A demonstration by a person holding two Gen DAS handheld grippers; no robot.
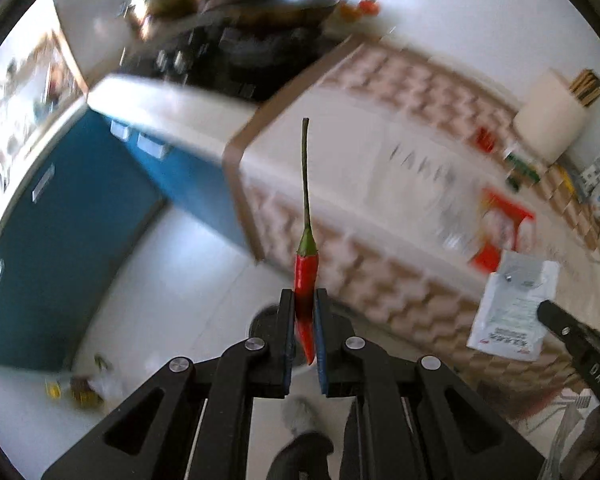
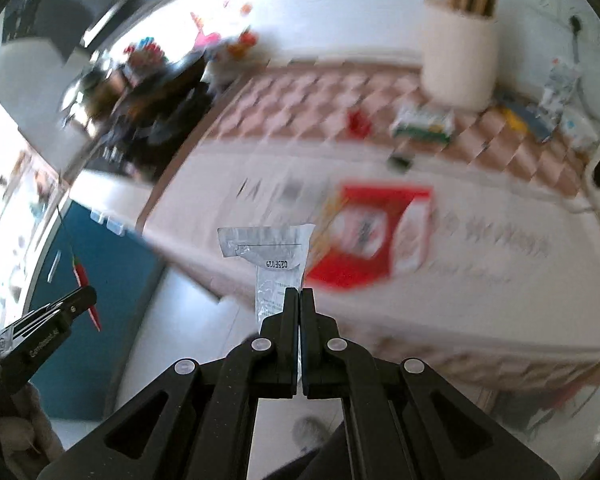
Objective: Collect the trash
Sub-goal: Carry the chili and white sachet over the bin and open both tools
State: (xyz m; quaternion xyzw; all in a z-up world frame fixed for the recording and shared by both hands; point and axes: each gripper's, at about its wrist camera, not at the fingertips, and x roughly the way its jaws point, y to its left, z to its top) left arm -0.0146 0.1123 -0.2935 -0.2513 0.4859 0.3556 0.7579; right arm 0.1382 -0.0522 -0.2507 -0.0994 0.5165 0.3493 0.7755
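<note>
- Red chili pepper (image 1: 306,280) is clamped between the left gripper (image 1: 304,300) pads, held off the table over the floor.
- Grip sits on the lower half of the pod; the pointed tip hangs back behind the pads toward the camera, the green cap and long thin stem stick straight out ahead of the fingertips.
- Left jaws nearly closed, gap is just the pepper's thickness. Blue pad faces press both sides.
- Empty torn sachet (image 2: 274,258), silvery-white with a printed code, is pinched in the right gripper (image 2: 300,296).
- Right jaws fully together on the sachet's narrow lower end; the wider torn top fans out above and left of the fingertips.
- From the left wrist view the same sachet (image 1: 514,304) shows at lower right, with the right gripper's finger (image 1: 556,316) touching its edge.
- From the right wrist view the left gripper (image 2: 82,298) is at far left holding the chili (image 2: 82,276), well apart from the sachet.
- Behind both: table (image 1: 380,184) with a checkered brown-and-white cloth, blurred by motion.
- On the table: red-and-white packet (image 2: 374,232), small red item (image 2: 358,122), green-and-white box (image 2: 424,120), white cylindrical holder with wooden sticks (image 2: 458,64) at the far edge.
- Blue cabinets (image 1: 60,248) left of the table, pale floor (image 1: 180,288) below.
- Some litter on the floor (image 1: 82,390) at lower left of the left wrist view, too blurred to identify.
</note>
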